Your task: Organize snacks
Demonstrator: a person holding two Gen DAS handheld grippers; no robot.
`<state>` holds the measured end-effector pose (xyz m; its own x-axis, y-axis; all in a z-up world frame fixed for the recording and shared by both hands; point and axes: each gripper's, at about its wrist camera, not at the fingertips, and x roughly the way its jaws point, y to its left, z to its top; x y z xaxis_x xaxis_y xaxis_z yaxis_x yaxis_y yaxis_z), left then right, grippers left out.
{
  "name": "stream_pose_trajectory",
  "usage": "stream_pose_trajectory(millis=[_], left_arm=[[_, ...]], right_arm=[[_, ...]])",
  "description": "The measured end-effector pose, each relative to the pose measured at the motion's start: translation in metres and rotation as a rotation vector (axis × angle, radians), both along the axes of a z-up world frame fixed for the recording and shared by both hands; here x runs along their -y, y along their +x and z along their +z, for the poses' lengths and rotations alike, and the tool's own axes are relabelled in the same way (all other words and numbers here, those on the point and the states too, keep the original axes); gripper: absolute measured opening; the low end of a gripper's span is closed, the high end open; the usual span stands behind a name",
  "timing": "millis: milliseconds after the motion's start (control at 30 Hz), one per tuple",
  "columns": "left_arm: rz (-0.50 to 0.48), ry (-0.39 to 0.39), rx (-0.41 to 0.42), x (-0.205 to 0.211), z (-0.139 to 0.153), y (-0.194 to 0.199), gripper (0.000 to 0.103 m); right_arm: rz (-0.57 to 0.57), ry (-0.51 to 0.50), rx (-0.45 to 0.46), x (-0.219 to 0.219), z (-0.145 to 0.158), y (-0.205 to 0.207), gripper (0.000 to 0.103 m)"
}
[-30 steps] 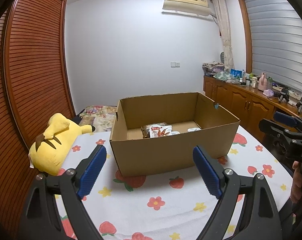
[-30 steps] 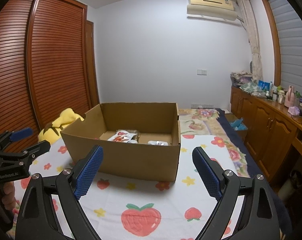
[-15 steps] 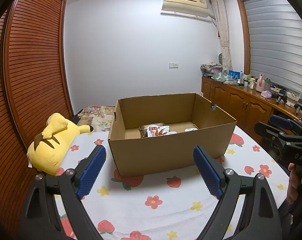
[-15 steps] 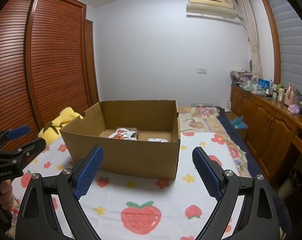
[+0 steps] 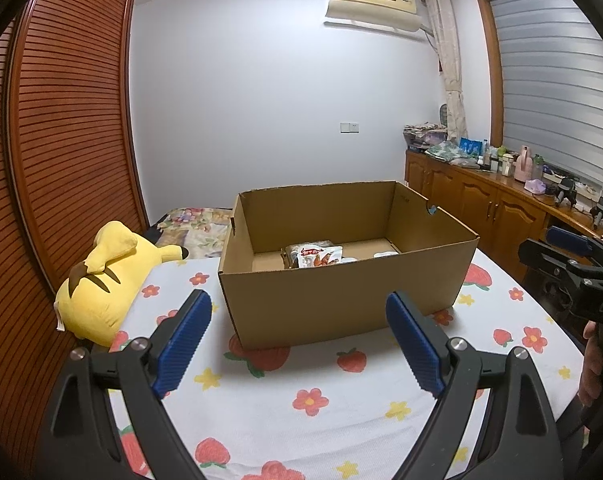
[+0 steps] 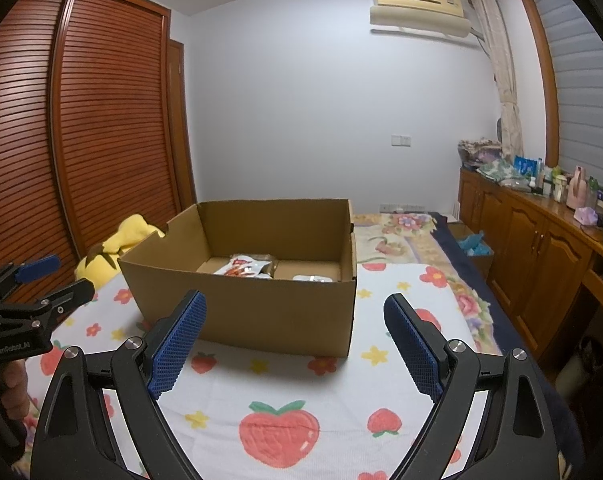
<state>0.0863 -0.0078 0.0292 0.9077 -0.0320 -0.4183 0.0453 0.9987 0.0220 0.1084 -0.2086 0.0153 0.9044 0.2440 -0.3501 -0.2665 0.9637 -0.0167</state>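
Snacks (image 5: 319, 256) lie on the floor of the cardboard box (image 5: 341, 304) mid-bed, nothing loose on the strawberry sheet (image 5: 309, 400). Nothing has shifted in the last second — left tool (image 5: 297, 344) and right tool (image 6: 293, 344) still hover short of the box, jaws apart and empty, so sorting looks finished or paused.

snack packets (image 5: 317, 257) half hidden behind cardboard box (image 5: 341, 304) wall, countertop bottles (image 6: 549, 180) too small to tell

Matt corrugated cardboard box (image 5: 341, 300) (glossy snack packets (image 5: 319, 257) inside), printed cotton sheet (image 5: 341, 412)
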Motion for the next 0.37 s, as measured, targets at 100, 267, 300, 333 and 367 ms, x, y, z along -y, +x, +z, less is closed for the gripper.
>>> stream_pose_trajectory(millis=[100,267,300,333,367], left_arm=[[0.000,0.002,0.002,-0.0009,0.0004,-0.0008,0.090],[-0.001,-0.001,0.001,-0.0010,-0.0001,-0.0010,0.090],[0.002,0.000,0.001,-0.0011,-0.0001,-0.0011,0.090],[0.003,-0.001,0.001,-0.0013,-0.0001,-0.0011,0.090],[0.002,-0.002,0.000,-0.0016,-0.0002,-0.0011,0.090]], right_arm=[[-0.001,0.000,0.001,-0.0001,-0.0002,0.0000,0.092],[-0.002,-0.001,0.002,0.0000,-0.0003,-0.0002,0.092],[-0.001,-0.001,0.002,0.0000,-0.0005,0.0000,0.092],[-0.001,0.001,0.001,0.0001,-0.0006,0.0002,0.092],[-0.001,0.001,0.001,0.0000,-0.0005,0.0000,0.092]])
